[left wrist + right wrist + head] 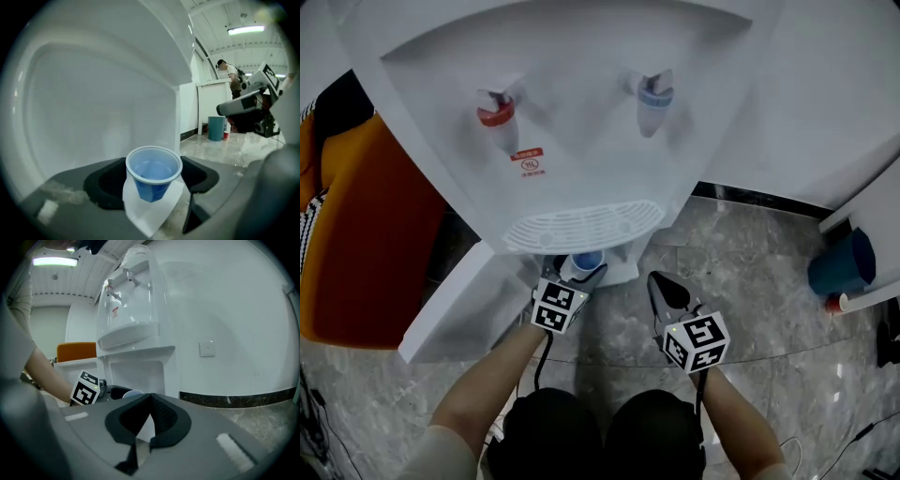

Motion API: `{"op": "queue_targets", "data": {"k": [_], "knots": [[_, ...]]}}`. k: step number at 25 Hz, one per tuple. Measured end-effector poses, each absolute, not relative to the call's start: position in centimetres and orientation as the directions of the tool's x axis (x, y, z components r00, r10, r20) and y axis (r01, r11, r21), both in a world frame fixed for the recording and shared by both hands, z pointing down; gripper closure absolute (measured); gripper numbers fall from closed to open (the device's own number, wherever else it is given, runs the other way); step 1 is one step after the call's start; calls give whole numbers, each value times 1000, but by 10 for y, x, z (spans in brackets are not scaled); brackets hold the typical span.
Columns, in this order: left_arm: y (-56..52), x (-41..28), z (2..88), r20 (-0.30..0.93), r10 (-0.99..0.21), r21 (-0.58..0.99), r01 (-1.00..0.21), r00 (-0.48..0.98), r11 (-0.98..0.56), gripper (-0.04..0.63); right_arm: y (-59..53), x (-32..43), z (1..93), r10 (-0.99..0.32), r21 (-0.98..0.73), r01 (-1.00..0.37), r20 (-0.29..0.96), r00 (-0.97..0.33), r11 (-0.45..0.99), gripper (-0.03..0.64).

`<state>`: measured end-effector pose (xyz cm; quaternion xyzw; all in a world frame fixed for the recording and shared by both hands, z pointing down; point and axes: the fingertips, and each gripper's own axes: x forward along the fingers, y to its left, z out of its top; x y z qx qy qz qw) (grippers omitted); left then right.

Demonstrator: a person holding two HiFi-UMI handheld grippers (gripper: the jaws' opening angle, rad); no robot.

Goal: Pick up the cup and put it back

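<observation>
Flanking the blue cup [153, 176], the left gripper's [581, 270] pads [105, 185] meet its rim on both sides, with the jaws set wide around it. It is upright at the front edge of the water dispenser's [581, 112] white base ledge [621, 272], just below the drip tray [581, 227]; whether its base rests there is unclear. Over the marble floor [750, 281], the right gripper [149, 398] is closed on nothing, apart from the cup.

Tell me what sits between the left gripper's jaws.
A blue plastic cup stands between the left gripper's wide-apart jaws, seen in the left gripper view; whether the pads press it is unclear.
</observation>
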<state>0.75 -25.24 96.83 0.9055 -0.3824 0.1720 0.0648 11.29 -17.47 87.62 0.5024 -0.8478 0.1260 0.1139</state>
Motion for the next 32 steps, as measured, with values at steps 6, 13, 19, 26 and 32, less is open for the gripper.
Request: {"op": "queue_targets", "data": {"k": [6, 13, 19, 26, 32], "knots": [[-202, -5, 912, 407, -638, -23, -691, 653, -722, 219, -144, 104, 814, -796, -124, -877, 378, -474, 463, 614], [-143, -21, 809, 421, -620, 25, -692, 662, -721, 219, -105, 101, 717, -774, -140, -879, 425, -469, 455, 614], [-120, -35, 703, 425, -624, 50, -705, 656, -708, 219, -83, 98, 618, -754, -132, -871, 451, -477, 472, 614], [-99, -38, 562, 393, -633, 35, -699, 667, -714, 219, -83, 101, 474, -773, -122, -873, 418, -477, 473, 614], [-77, -39, 456, 403, -629, -23, -680, 665, -733, 219, -80, 104, 354, -794, -102, -870, 367, -484, 483, 614]]}}
